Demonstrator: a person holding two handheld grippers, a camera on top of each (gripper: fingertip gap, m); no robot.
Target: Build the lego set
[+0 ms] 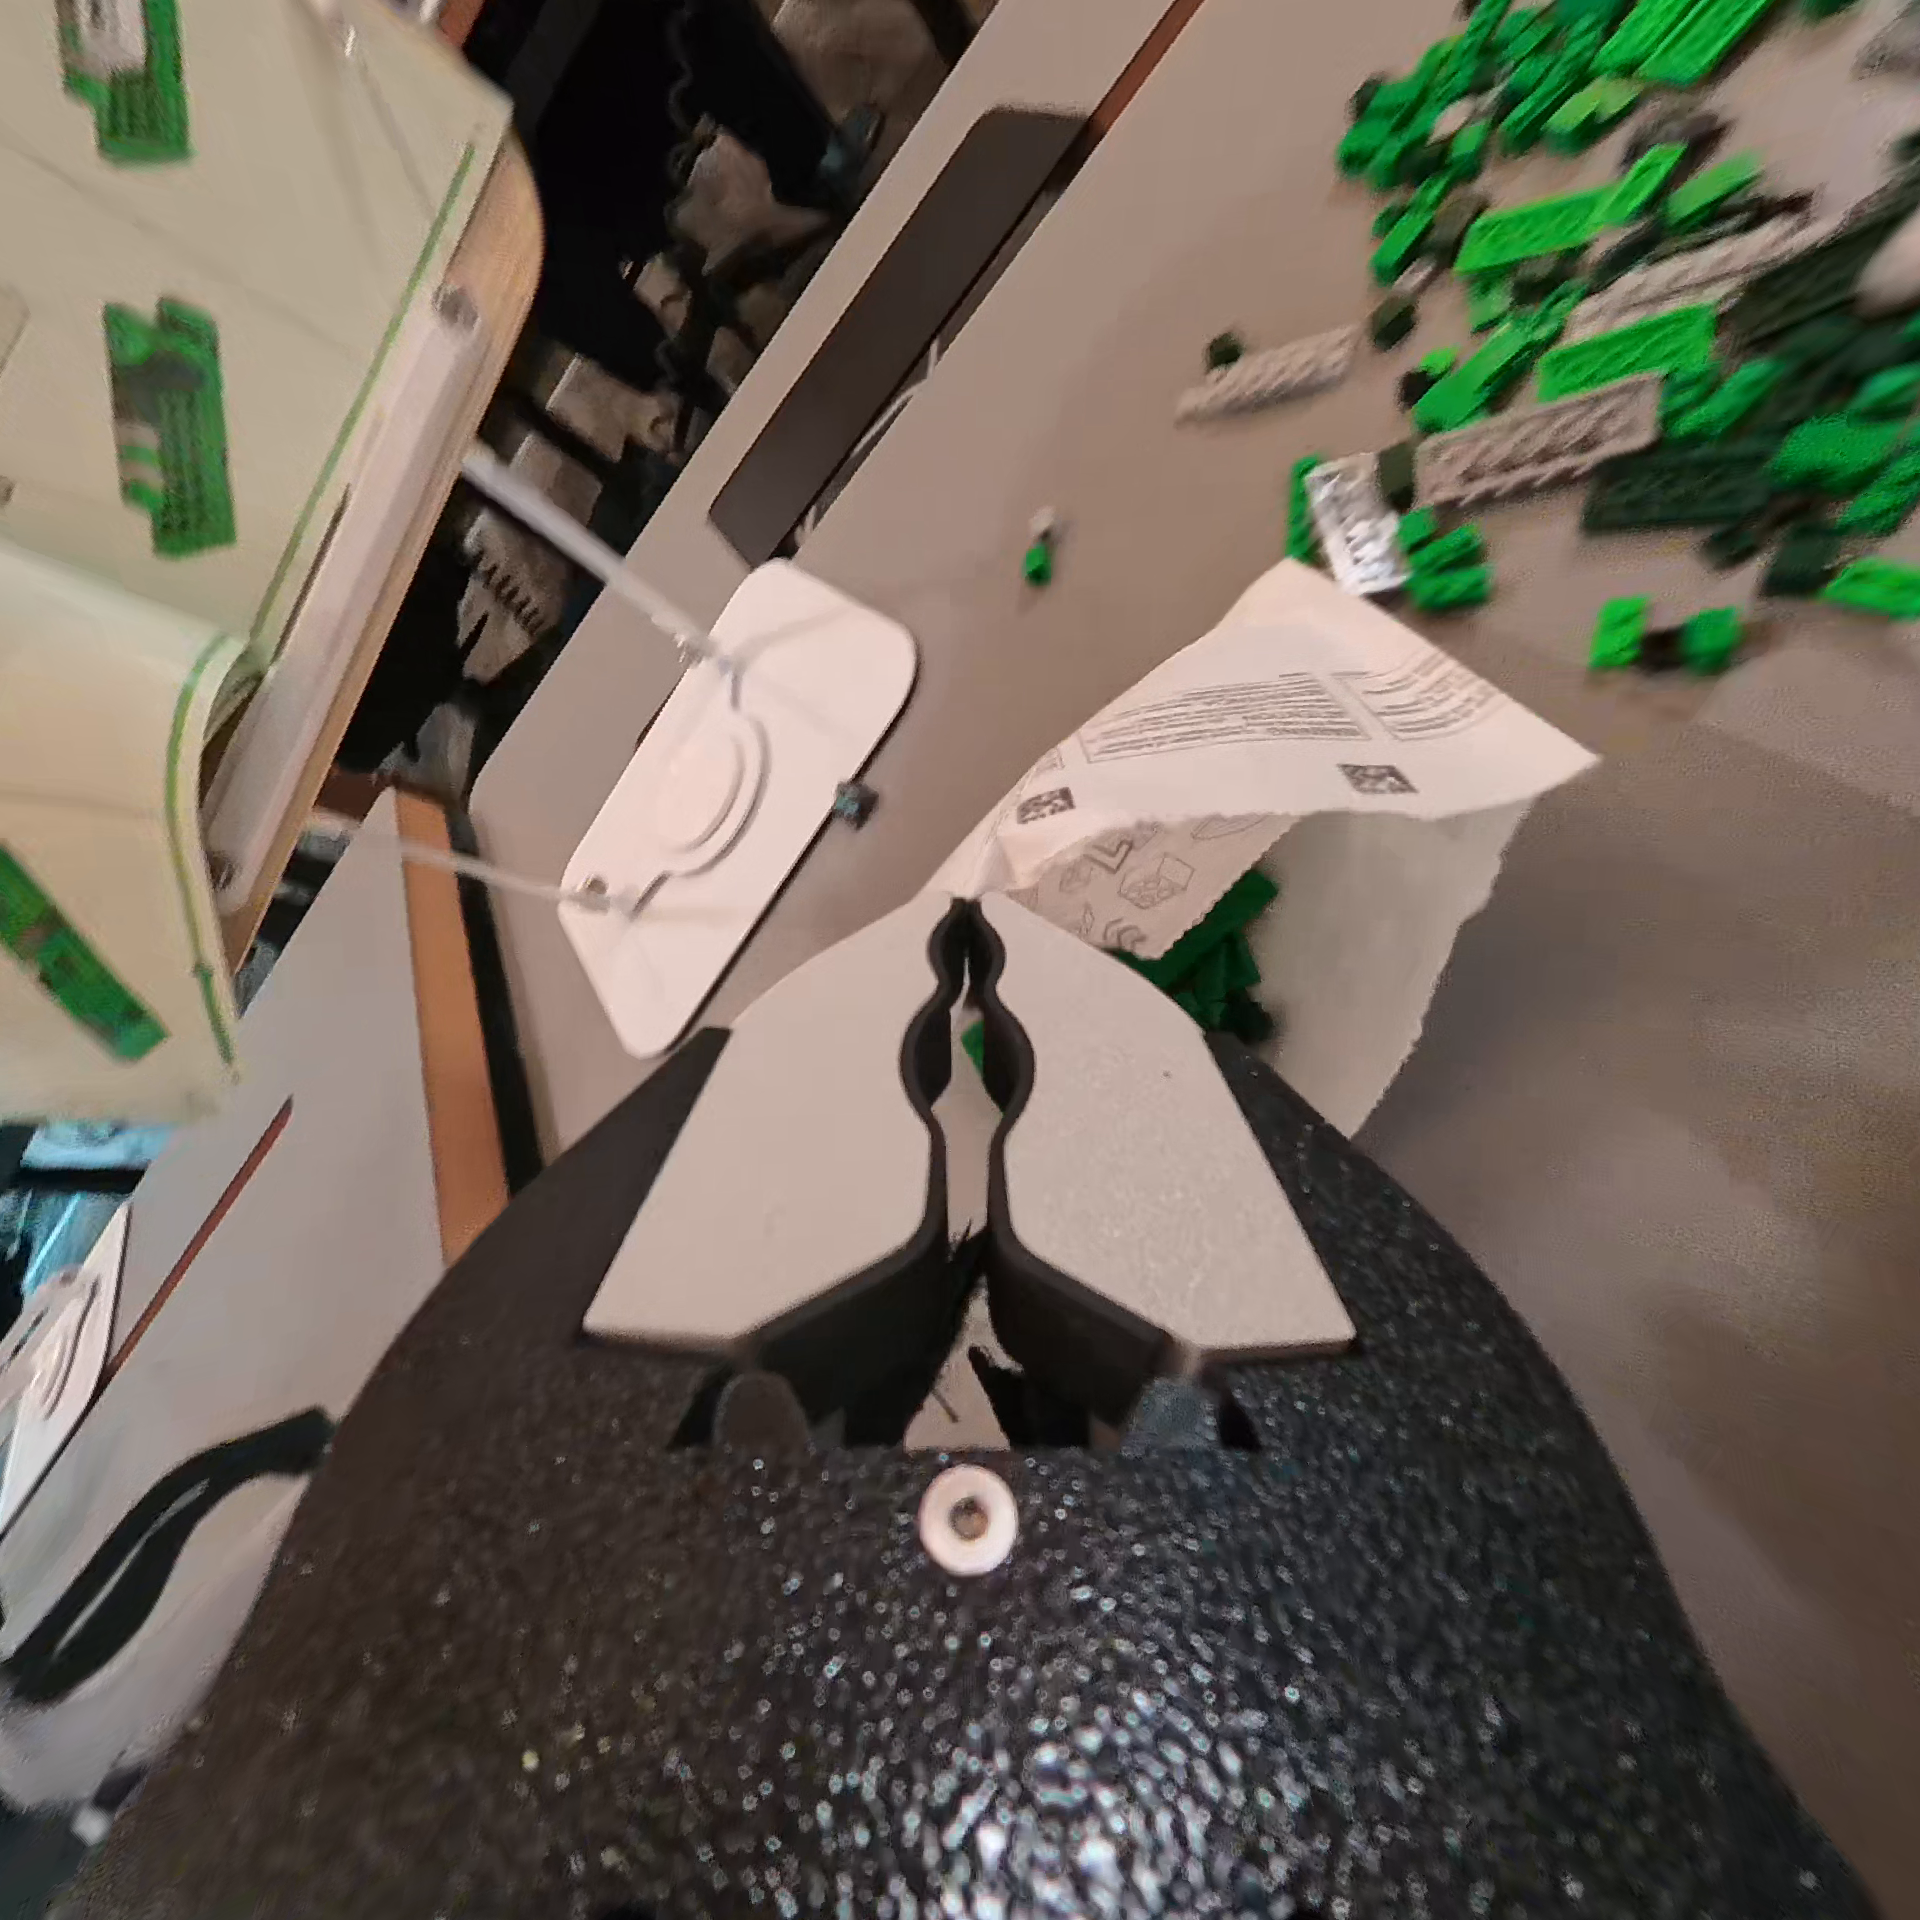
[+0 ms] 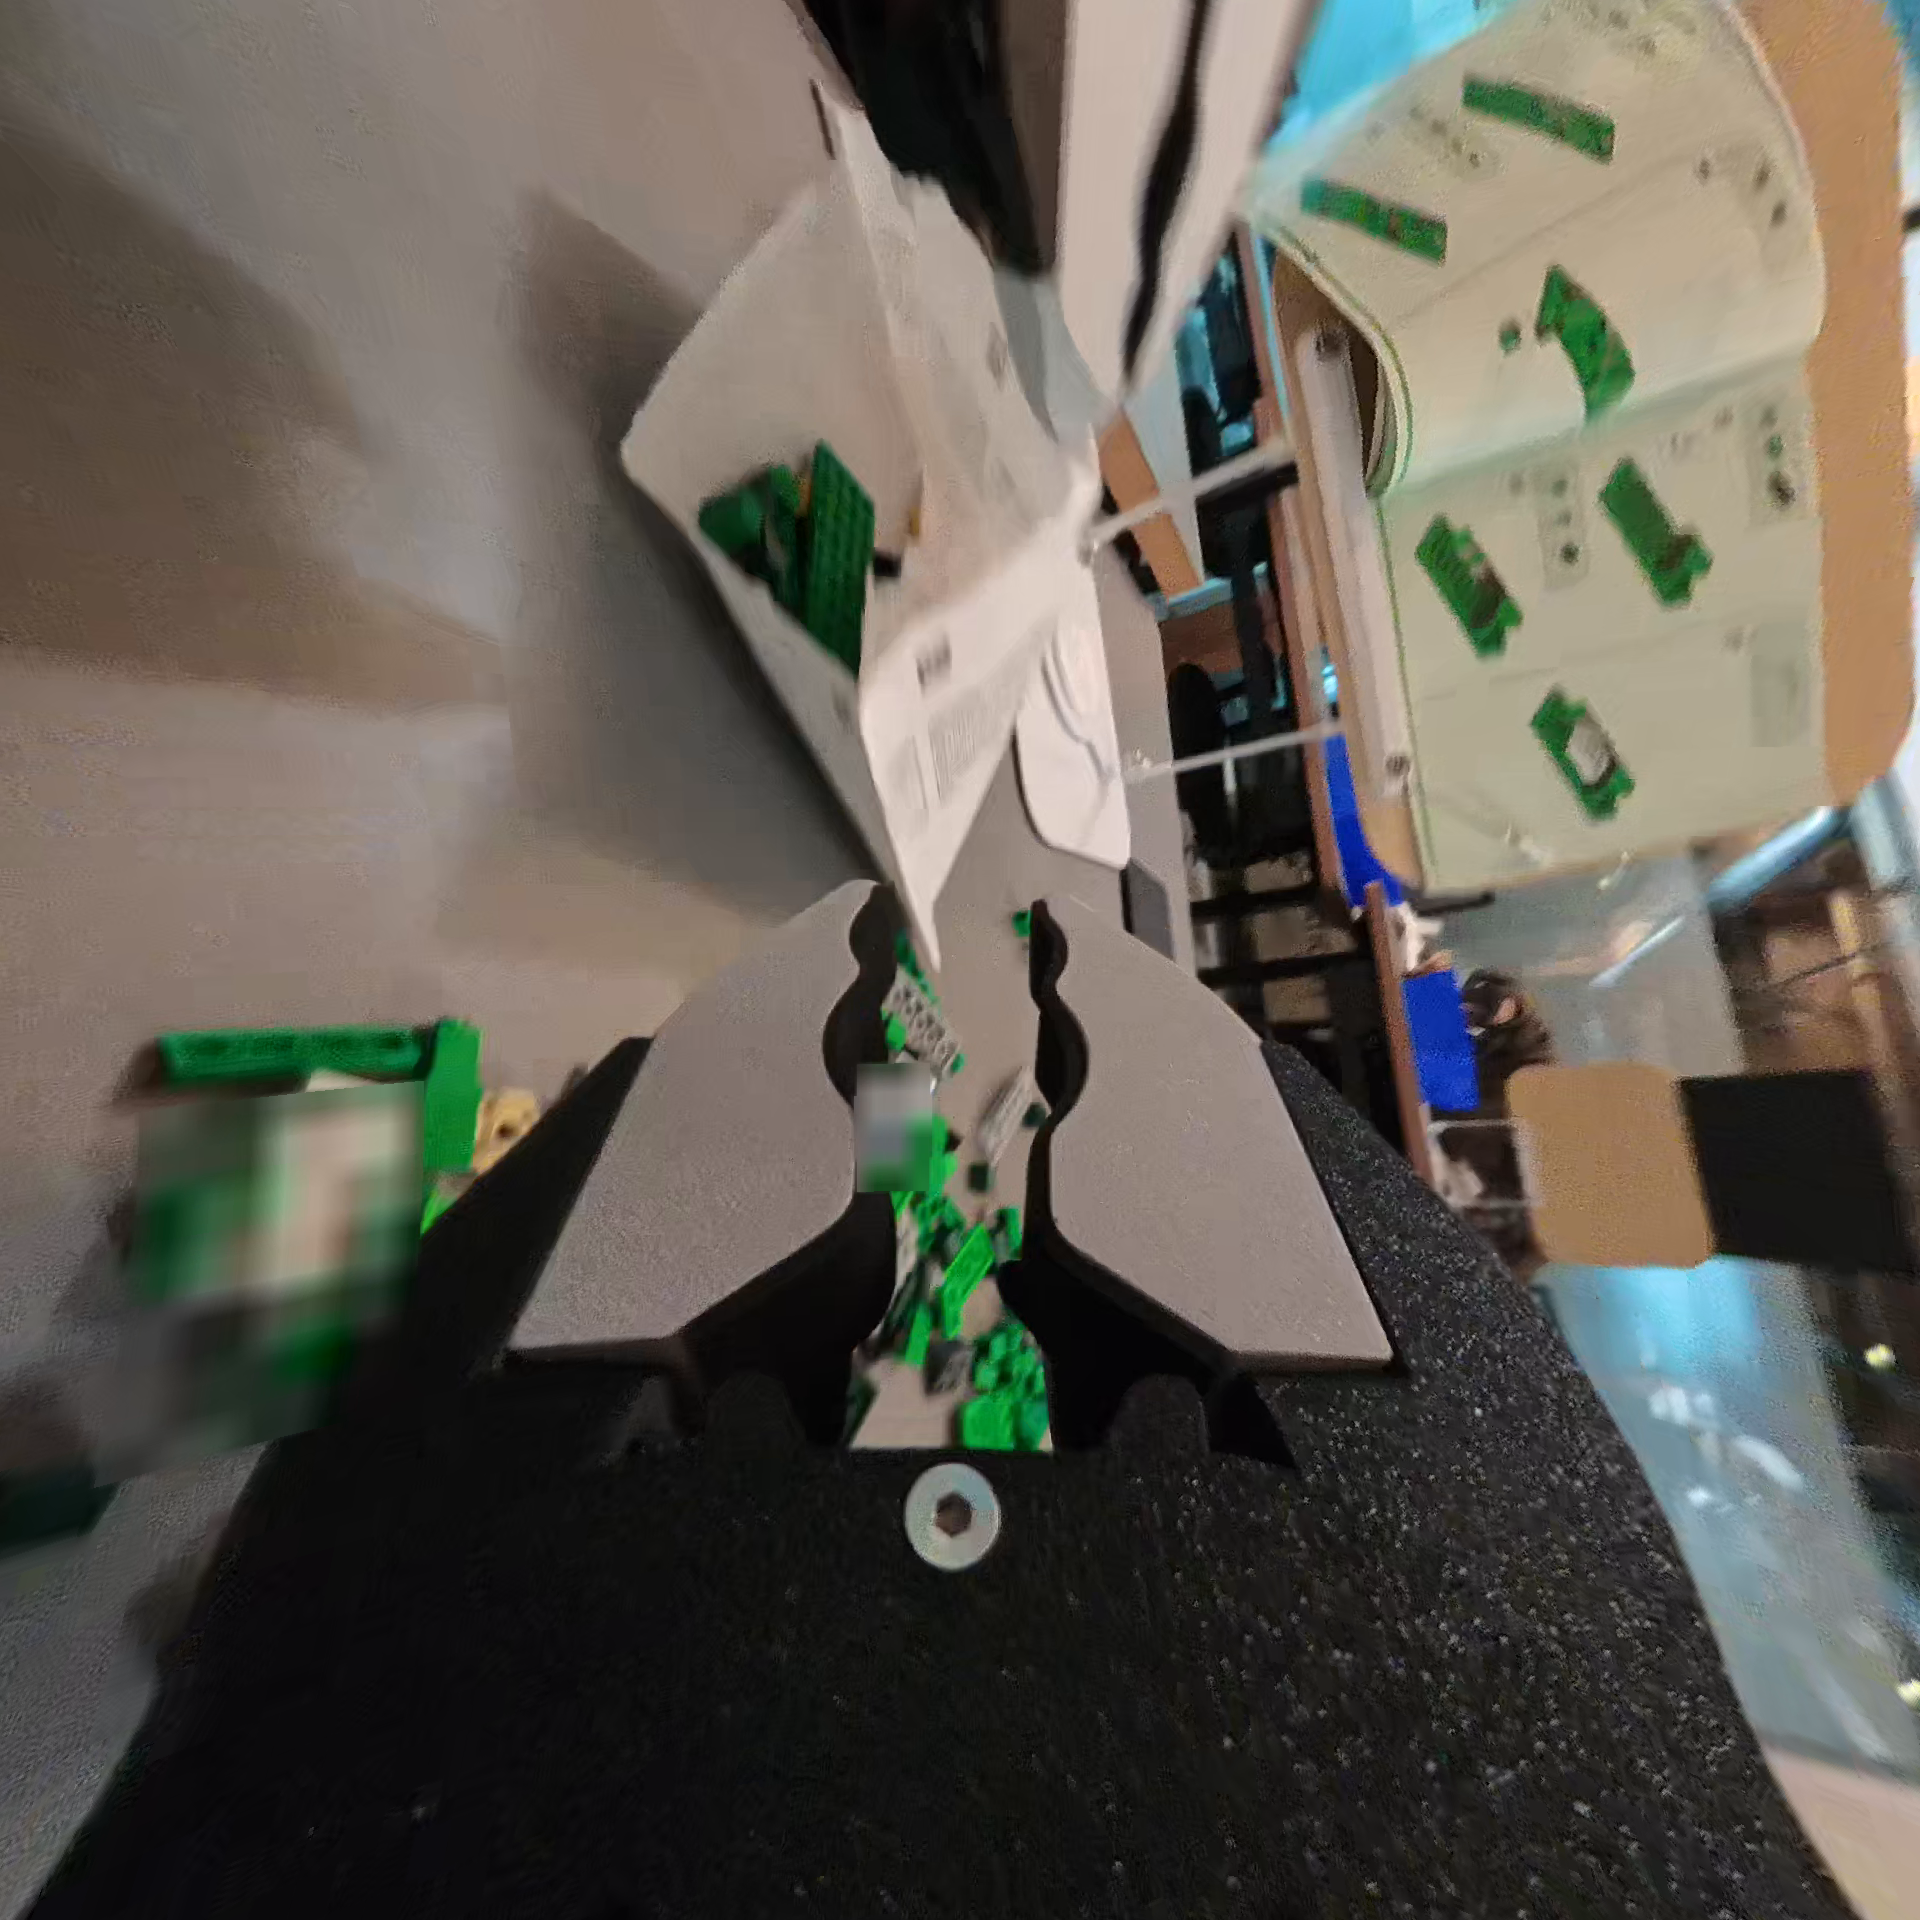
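Grey tabletop runs under both views, an instruction booklet propped on a clear stand at its edge. Left gripper has its fingers pressed together on a corner of the torn white paper bag — green bricks inside, loose green and grey lego pieces scattered beyond. Right gripper hangs with fingers apart, beside that bag

One white paper bag lies mid-frame, and one white stand base sits left of it. Loose green and grey bricks, too many and too blurred to count, fill the upper right.
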